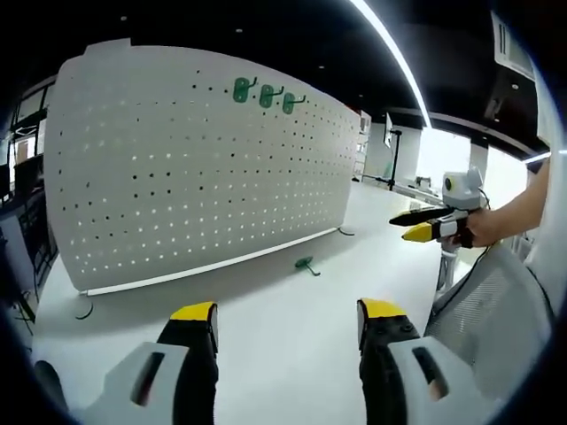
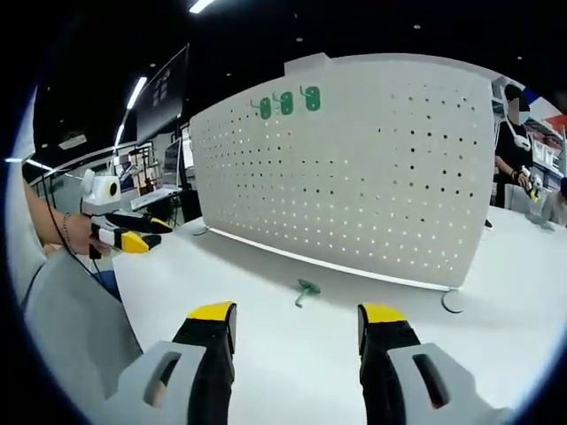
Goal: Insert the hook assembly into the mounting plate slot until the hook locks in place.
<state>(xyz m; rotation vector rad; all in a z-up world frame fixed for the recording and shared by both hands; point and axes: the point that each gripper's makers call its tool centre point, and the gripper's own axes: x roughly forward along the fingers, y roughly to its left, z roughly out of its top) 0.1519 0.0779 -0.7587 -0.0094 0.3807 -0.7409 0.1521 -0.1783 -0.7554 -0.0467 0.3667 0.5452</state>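
A white pegboard-style mounting plate (image 1: 195, 168) stands upright on a white table (image 1: 292, 354), w/ three green hooks (image 1: 266, 95) already seated in a row near its top edge. One more green hook assembly (image 1: 306, 264) lies loose on the table just in front of the plate's lower edge; it is also seen in the right gripper view (image 2: 306, 289), about centred ahead of that gripper's jaws. Judging by this, the task is at an early stage for this hook: not yet picked up, not yet carried to a slot, not locked in. Left to do: grasp, lift, line up w/ a free slot, push in till it catches. Left gripper (image 1: 288, 323): jaws spread wide apart, yellow tips showing, nothing btwn them, touching nothing, hovering over bare table. Right gripper (image 2: 297, 326): likewise wide open, empty, above the table, hook near but apart from it. In the left gripper view the right gripper (image 1: 423, 226) is held out at the side by a hand (image 1: 483, 228); from there its jaws look close together, though its own view shows them apart. A person stands in the background at the far right of the right gripper view.
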